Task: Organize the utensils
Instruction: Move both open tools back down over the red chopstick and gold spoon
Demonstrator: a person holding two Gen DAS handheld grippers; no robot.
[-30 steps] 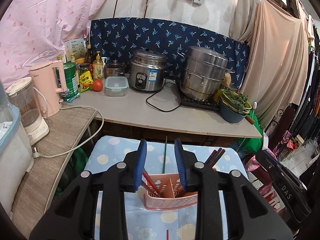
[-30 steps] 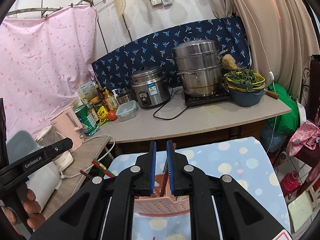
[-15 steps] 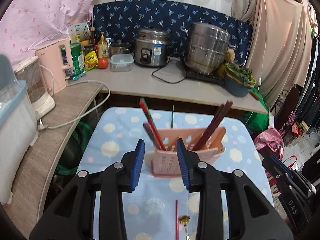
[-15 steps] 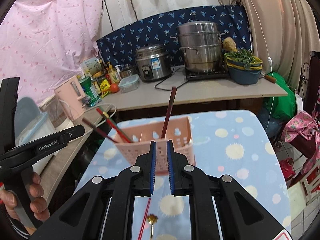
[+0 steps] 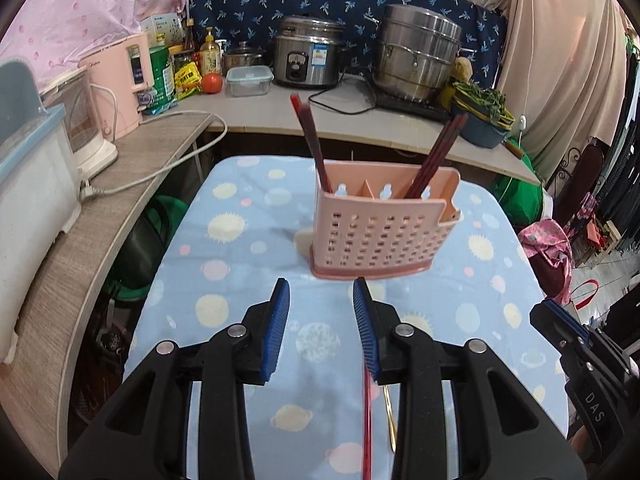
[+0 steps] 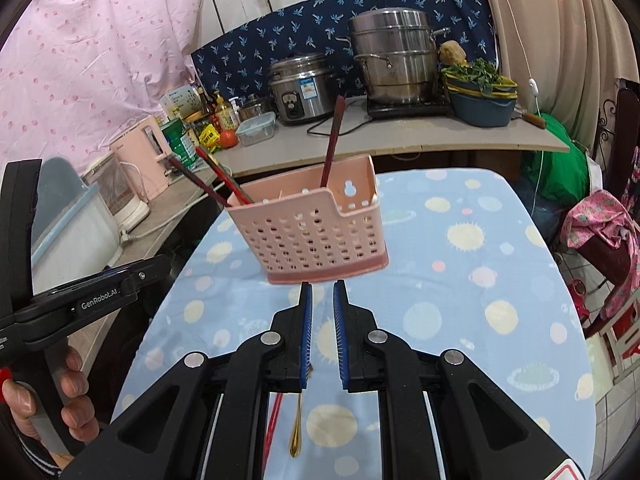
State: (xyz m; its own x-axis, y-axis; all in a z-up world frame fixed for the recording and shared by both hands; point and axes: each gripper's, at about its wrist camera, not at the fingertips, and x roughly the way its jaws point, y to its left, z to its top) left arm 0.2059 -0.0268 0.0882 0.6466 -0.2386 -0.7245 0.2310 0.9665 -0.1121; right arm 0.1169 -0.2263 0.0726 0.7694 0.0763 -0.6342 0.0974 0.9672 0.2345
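My left gripper (image 5: 320,292) hangs wide open and empty; my right gripper (image 6: 320,294) is slightly parted, empty. Ahead, the pink utensil caddy (image 5: 380,232) holds dark chopsticks (image 5: 436,156). A red chopstick (image 5: 366,420) and gold spoon (image 6: 297,428) lie beneath my grippers.

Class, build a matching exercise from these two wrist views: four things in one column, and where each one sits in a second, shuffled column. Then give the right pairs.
Things:
1. pink basket
2. tomato
3. gold spoon
4. steel steamer pot

Places:
A. lying flat on the cloth, under the right tongs
B. on the stove plate at the back of the counter
C. standing on the dotted blue cloth, with chopsticks in it
D. on the counter beside a clear lidded box

Pairs: 1-C, 2-D, 3-A, 4-B
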